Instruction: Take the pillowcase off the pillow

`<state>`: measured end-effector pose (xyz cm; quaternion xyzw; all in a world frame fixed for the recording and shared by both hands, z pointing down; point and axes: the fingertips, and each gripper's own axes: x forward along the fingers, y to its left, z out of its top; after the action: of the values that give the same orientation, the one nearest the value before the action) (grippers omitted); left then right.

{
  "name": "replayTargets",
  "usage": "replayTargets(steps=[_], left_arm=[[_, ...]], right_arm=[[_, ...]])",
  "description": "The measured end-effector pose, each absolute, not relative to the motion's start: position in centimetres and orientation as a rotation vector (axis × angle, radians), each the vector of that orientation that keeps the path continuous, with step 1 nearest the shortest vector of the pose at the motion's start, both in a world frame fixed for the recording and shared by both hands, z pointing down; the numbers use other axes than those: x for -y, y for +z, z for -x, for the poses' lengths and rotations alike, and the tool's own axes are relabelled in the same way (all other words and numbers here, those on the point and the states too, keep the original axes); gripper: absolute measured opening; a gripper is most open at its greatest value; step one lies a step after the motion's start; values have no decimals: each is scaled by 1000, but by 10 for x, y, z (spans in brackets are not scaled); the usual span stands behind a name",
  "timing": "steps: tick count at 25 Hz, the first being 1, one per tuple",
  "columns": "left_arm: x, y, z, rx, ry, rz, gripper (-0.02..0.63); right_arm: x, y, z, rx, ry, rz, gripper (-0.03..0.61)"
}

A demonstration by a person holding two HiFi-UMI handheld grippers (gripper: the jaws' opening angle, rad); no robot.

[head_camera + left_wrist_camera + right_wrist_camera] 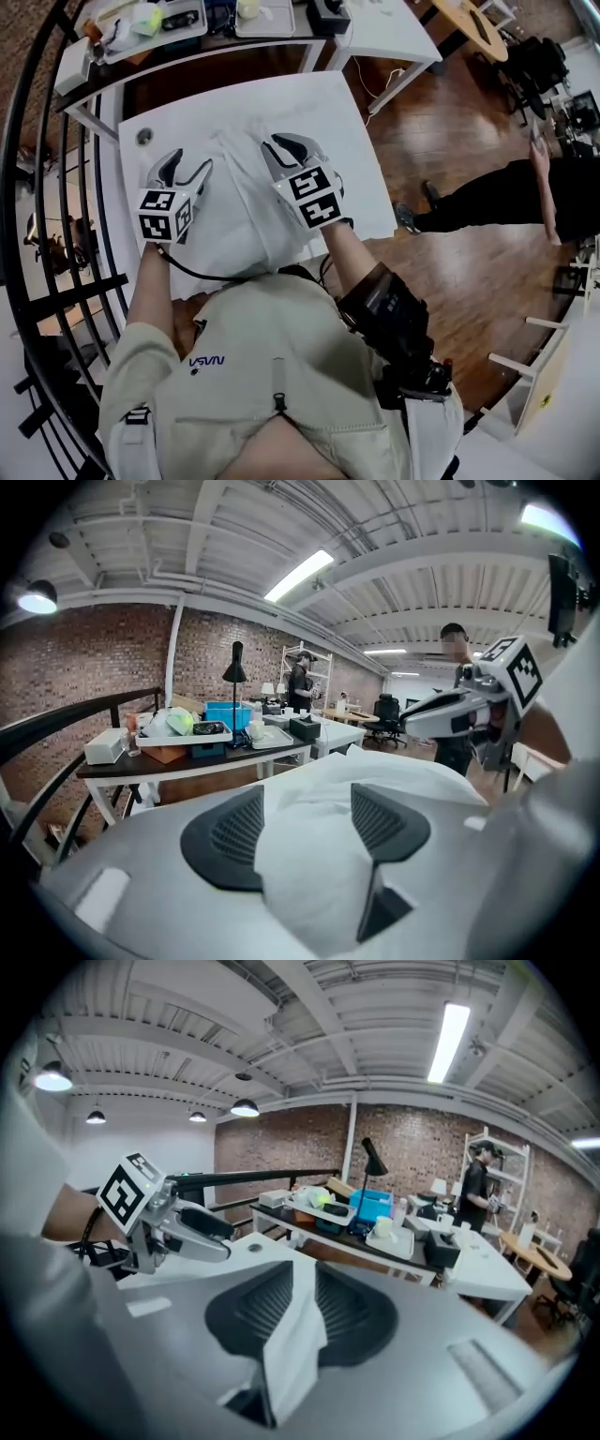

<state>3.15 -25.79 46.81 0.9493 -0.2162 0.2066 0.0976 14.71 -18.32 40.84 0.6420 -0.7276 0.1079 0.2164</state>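
A white rectangular table (pixel 349 178) stands on a wooden floor (pixel 450 112). A pillow (pixel 246 202) in a rumpled white pillowcase (pixel 234 164) lies along the table's middle and reaches its near edge. A small grey round disc (pixel 143 137) sits near the far left corner. Beyond it stands a dark-topped table (pixel 225 45), crowded with trays (pixel 262 19) and small items.

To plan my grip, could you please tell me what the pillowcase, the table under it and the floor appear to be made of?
Pillowcase: thin white cloth, matte; it creases and folds softly.
Table: smooth white board, probably laminate, with a flat, even surface.
Floor: reddish-brown wood planks, glossy; seams and sheen show.
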Motion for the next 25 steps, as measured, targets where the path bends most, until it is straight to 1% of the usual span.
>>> replayTargets(steps=[2,3,5,7,8,9,11,13,14,16,17,18,20,21,25], left_arm=[[265,476,-40,650,659,-2792,302],[270,483,-45,648,694,-2778,306],[275,503,-53,631,784,-2741,312],[271,525,-57,594,885,-2707,303],[266,533,-59,564,931,-2695,270],[257,538,-61,530,966,-2692,223],[240,540,-64,480,993,-2708,108],[227,537,-62,459,985,-2729,35],[220,535,-57,452,978,-2738,21],[207,529,-43,439,968,-2753,15],[201,524,-36,437,956,-2760,15],[196,518,-30,441,934,-2765,14],[193,503,-24,461,862,-2770,14],[194,495,-22,479,818,-2775,14],[203,462,-9,620,639,-2803,14]], right_arm=[[203,418,-155,2009,317,-1731,71],[215,425,-158,2003,329,-1699,94],[235,438,-159,2002,359,-1623,119],[250,453,-154,2018,393,-1537,142],[257,460,-151,2025,413,-1495,149],[262,468,-150,2027,435,-1458,161],[273,481,-146,2019,471,-1399,170],[286,492,-134,2028,483,-1328,188],[290,501,-123,2030,486,-1278,190],[288,528,-102,1997,498,-1150,190],[284,541,-95,1965,490,-1083,187],[281,548,-90,1935,457,-1034,167],[280,545,-92,1899,361,-1019,32],[281,539,-98,1883,327,-1044,15],[285,504,-144,1819,234,-1252,12]])
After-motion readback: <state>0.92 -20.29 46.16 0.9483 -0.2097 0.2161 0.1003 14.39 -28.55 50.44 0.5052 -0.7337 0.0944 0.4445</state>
